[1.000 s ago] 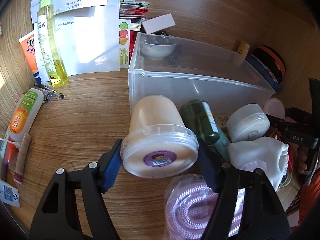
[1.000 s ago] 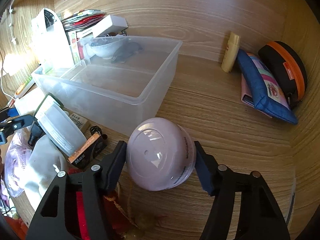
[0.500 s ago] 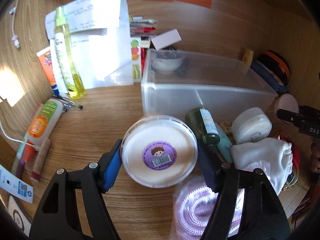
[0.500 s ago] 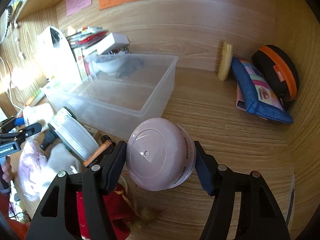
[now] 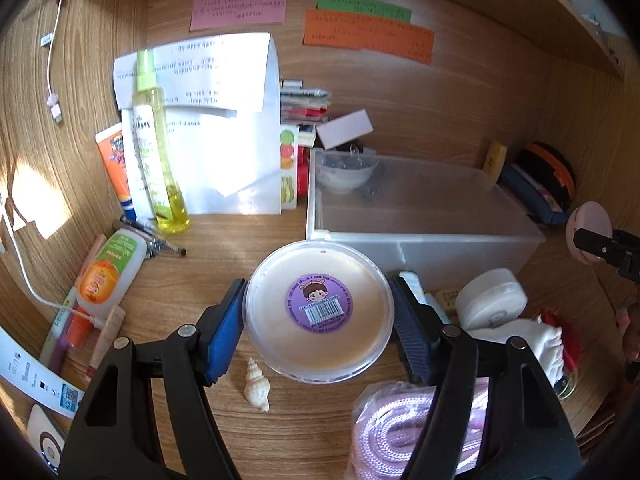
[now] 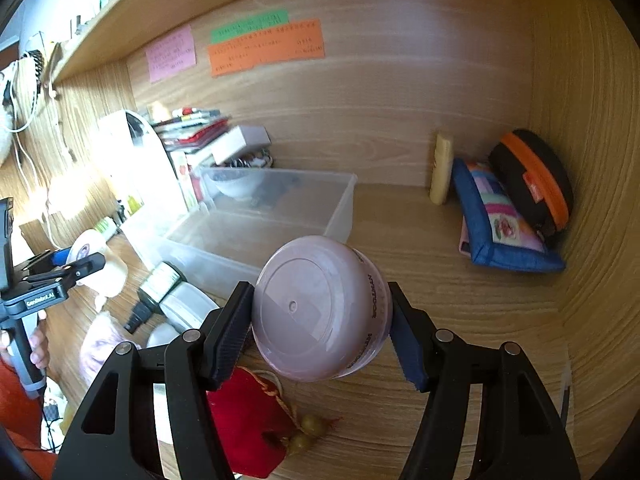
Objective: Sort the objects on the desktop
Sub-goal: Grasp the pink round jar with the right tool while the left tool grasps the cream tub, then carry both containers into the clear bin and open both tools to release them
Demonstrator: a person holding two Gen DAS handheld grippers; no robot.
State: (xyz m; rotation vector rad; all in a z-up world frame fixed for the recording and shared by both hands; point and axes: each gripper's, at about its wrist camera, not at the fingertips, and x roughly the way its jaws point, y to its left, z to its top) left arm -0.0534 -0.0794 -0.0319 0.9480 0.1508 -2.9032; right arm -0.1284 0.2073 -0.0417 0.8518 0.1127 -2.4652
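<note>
Through my left tongs' camera, I have the round cream plastic tub with the purple barcode sticker [image 5: 318, 310] clamped between the blue pads [image 5: 224, 326] of my left gripper [image 5: 318, 322], its flat sticker end turned toward the lens. It hangs clear of the wooden desk [image 5: 208, 264], just in front of the near wall of the clear plastic storage bin [image 5: 424, 216], which holds only a small white bowl [image 5: 347, 168] in its far corner. I judge this to be the carry step: the tub is lifted and the bin is the likely place for it. The next move calls for going forward and up over the near rim, then lowering before I let go. A small cream seashell [image 5: 256, 386] lies on the desk under the tongs, and a coil of pink rope in a bag [image 5: 396, 432] lies at lower right.

Through my right tongs' camera, my right gripper [image 6: 320, 328] is closed on a pale pink domed plastic jar [image 6: 316, 308], tilted with its flat base toward the lens, held above the desk beside the bin's near corner [image 6: 336, 216]. A red drawstring pouch [image 6: 248, 424] lies below it. My left hand's tool [image 6: 48, 280] shows at far left, level with this one, so both arms are raised side by side and pointed at the bin. The bin is narrow enough that I should set one item in at a time.
</note>
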